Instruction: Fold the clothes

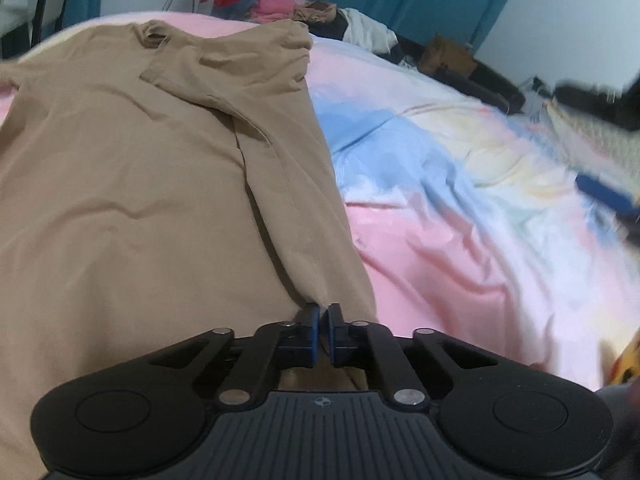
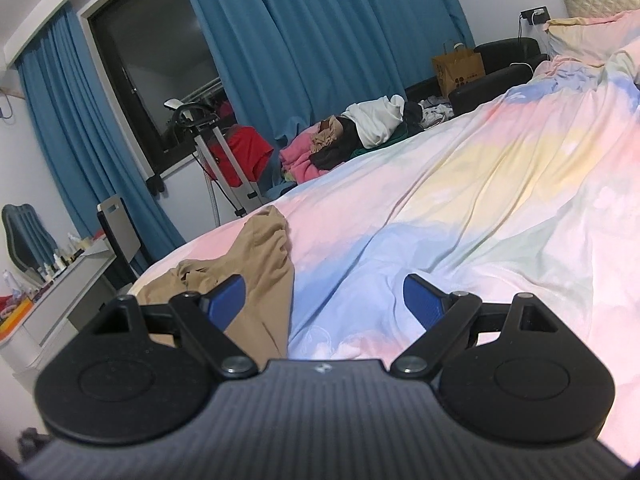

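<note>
The left gripper (image 1: 323, 312) is pinched tight on the near edge of the tan shirt (image 1: 140, 184), which lies flat on the left of the pastel bedspread (image 1: 460, 208). The right gripper (image 2: 324, 294) hovers wide over the bedspread, holding nothing. A clothes pile (image 2: 360, 132) lies far beyond.

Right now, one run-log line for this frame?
task: fold clothes | left gripper: shut on tan shirt hem | right gripper: open, empty, over bedspread
</note>
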